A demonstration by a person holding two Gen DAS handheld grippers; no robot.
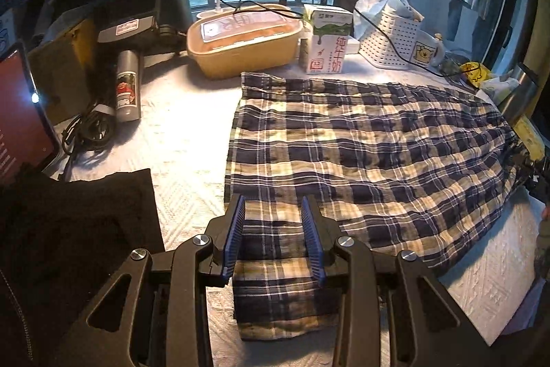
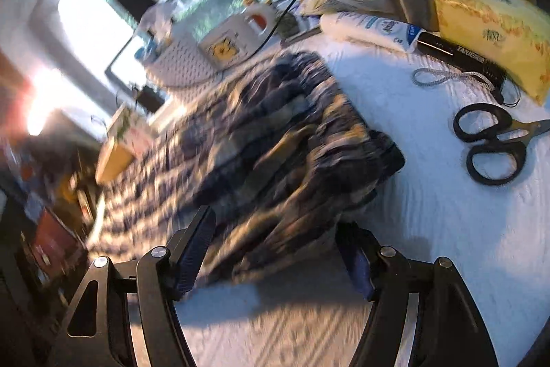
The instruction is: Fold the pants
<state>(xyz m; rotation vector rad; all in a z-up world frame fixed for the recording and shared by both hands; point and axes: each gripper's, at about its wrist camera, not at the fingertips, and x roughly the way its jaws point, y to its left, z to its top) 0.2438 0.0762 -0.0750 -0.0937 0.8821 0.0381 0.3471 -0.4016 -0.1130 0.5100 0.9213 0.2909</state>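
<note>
Left wrist view: we are finding the pants lying flat on the white cloth-covered table, hem end running between and ahead of the left gripper, whose jaws are standing partly apart with fabric under them, not pinched. Right wrist view, blurred: the right gripper is gaping wide just short of the gathered waistband, gripping nothing. We are judging the cloth light, limp and crease-prone, best taken at hem and waistband corners.

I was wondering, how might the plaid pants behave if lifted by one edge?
The plaid pants would probably droop limply, since the thin cloth is crinkled and lies flat. They look light. The gathered waistband may stay bunched, and the grip seems unlikely to slip on such textured weave.
</note>
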